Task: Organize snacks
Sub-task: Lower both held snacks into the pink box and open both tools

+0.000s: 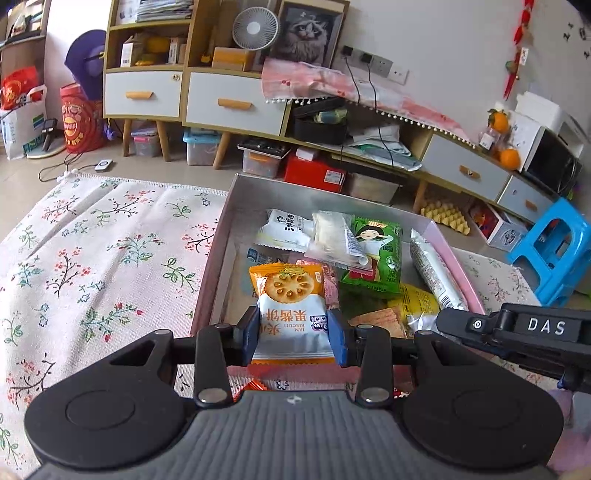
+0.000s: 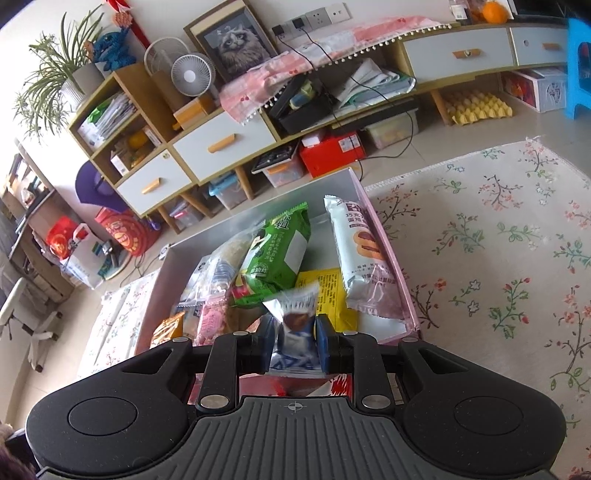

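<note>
A pink-sided box [image 1: 236,206] lies on the flowered cloth and holds several snack packets. My left gripper [image 1: 293,338] is shut on an orange-and-white jam biscuit packet [image 1: 290,310], held over the box's near edge. My right gripper [image 2: 294,345] is shut on a small blue-and-silver snack packet [image 2: 295,325], also over the near end of the box [image 2: 388,243]. In the box lie a green packet [image 1: 375,254], a long white packet [image 2: 360,254] and a yellow packet [image 2: 330,291]. The right gripper's body shows in the left wrist view [image 1: 524,332].
The flowered cloth [image 1: 92,258] spreads left and right [image 2: 498,240] of the box. Behind stand a low cabinet with drawers [image 1: 229,99], a fan [image 1: 255,27], storage bins under it and a blue plastic stool [image 1: 554,251].
</note>
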Tool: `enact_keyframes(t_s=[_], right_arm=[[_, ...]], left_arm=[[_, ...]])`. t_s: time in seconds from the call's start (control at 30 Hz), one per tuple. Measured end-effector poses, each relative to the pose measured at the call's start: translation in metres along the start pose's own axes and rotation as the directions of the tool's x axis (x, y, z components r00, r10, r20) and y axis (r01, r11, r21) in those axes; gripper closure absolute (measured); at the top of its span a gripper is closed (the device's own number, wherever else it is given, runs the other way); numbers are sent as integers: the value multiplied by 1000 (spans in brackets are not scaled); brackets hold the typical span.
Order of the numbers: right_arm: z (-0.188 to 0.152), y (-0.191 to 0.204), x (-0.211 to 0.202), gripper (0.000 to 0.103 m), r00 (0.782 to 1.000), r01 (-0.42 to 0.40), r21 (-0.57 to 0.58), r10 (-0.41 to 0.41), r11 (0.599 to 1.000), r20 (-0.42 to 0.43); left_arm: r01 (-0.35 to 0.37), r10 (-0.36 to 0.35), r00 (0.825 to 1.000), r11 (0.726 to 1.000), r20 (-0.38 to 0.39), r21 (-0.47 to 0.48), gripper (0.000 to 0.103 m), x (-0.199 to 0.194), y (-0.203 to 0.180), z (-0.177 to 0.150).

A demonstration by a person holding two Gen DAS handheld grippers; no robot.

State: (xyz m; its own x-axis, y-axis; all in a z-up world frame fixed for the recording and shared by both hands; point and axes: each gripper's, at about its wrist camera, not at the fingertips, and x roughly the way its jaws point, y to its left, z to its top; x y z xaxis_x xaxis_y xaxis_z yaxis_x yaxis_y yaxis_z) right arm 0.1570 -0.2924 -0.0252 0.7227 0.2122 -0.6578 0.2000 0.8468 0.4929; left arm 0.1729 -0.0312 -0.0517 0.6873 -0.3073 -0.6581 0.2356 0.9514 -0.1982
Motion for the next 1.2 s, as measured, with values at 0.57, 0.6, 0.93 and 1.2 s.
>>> enact_keyframes(t_s=[0.57,0.6,0.93,1.2], right_arm=[[6,3,-16,56,1000,-31,26,31,999,2],[7,4,-17,53,1000,-30,21,30,999,3],[10,7,-40,34,1000,-16,-33,15,999,-28],[-2,18,-61,25,994,24,-132,-37,991,-100]], left_arm=[[-20,20,1000,1000,16,12,30,-9,-12,-1],[-20,20,1000,1000,16,16,28,-10,-12,-1],[-41,42,999,996,-5,82,11,-26,-15,-8],[-64,76,994,987,-76,149,5,-39,-10,-17]])
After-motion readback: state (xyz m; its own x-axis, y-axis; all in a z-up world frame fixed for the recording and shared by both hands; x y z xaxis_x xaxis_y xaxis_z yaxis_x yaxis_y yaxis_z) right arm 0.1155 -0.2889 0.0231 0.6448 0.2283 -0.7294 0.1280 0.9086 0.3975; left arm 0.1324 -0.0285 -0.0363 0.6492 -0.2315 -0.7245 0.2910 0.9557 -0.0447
